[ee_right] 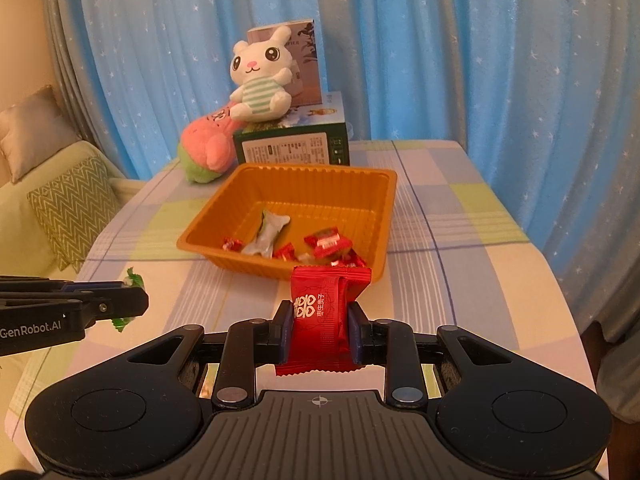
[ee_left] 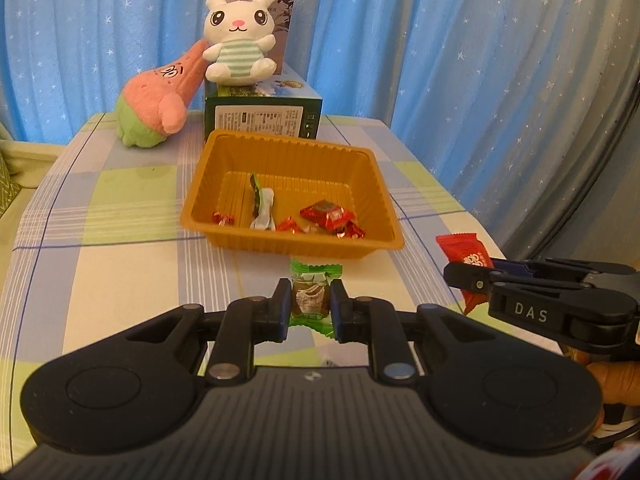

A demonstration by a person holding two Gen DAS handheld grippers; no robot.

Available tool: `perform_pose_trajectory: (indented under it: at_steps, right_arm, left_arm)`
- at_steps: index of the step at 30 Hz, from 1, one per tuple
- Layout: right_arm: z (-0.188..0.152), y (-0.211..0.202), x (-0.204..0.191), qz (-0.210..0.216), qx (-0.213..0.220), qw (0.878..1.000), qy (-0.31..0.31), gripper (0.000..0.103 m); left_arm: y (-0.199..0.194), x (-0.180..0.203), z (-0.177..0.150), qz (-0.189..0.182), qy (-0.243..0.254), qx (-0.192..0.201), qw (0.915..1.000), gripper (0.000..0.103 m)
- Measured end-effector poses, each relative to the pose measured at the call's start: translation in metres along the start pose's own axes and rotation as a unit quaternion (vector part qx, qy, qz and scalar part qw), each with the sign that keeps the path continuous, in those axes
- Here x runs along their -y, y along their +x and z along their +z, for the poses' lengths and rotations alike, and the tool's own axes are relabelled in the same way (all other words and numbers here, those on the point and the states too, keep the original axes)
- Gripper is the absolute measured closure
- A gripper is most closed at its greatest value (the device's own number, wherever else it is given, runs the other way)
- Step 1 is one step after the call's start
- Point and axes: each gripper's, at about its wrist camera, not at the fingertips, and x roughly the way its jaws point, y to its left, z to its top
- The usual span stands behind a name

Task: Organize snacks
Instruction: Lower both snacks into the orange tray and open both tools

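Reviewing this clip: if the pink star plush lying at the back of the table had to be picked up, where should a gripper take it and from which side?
Probably at the tapered pink tip of the pink star plush, coming from above. It lies tilted, tip raised against the green box below the white bunny plush. Its body looks too bulky for the jaws, though one short arm sticks out toward the front as an alternative.

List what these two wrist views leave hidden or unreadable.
- Green-wrapped candy: left wrist view, sides covered by left gripper pads.
- Red packet: right wrist view, lower end behind right gripper.
- Green box label: print too small in both views.
- Orange tray sweets: wrappers unreadable.
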Motion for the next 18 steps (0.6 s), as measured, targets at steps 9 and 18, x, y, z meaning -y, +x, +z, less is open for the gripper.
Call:
perform_pose_trajectory:
  at_steps: [9,18]
  right_arm:
    - [0.034,0.027,0.004,0.009,0.004,1.0,-0.002,0.075]
    - [0.072,0.062,0.011,0.021,0.005,1.0,0.014,0.075]
  left_arm:
    - [0.025,-0.013,0.033,-0.005,-0.005,0.002,1.0,0.085]
    - [0.059,-0.035,0.067,0.009,-0.005,0.002,0.9999,0.085]
